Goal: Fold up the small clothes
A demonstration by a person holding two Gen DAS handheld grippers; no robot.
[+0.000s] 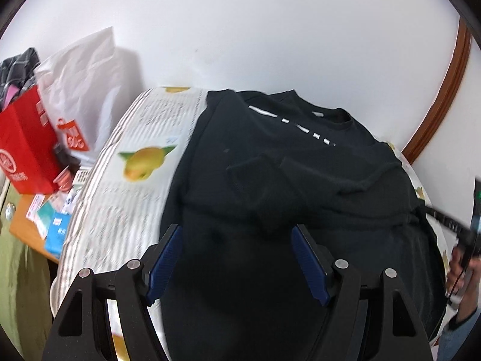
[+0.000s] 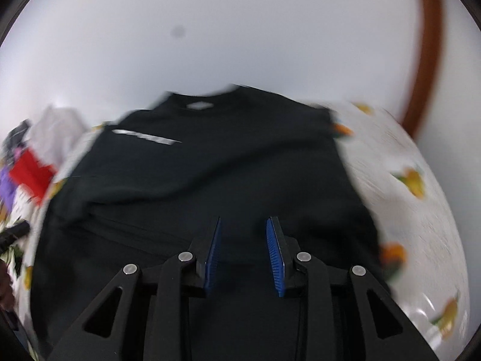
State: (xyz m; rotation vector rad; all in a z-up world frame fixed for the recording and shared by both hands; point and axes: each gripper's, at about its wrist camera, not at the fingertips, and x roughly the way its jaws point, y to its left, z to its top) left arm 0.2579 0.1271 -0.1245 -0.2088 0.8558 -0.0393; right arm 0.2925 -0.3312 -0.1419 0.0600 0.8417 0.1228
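A black sweatshirt [image 1: 270,156] with a white dashed stripe on the chest lies on a round table with a fruit-print cloth [image 1: 126,186]. Both sleeves are folded in across its body. My left gripper [image 1: 236,231] is open and empty, hovering over the sweatshirt's lower part. In the right wrist view the same sweatshirt [image 2: 225,162] fills the middle, blurred by motion. My right gripper [image 2: 243,225] is open with a narrower gap and empty, above the lower body of the sweatshirt. The right gripper and the hand that holds it show at the right edge of the left wrist view [image 1: 463,234].
A red paper bag [image 1: 27,150] and a white plastic bag [image 1: 81,90] stand left of the table on a wooden surface with small packets [image 1: 51,219]. A white wall lies behind. A brown door frame [image 1: 442,90] runs down at the right.
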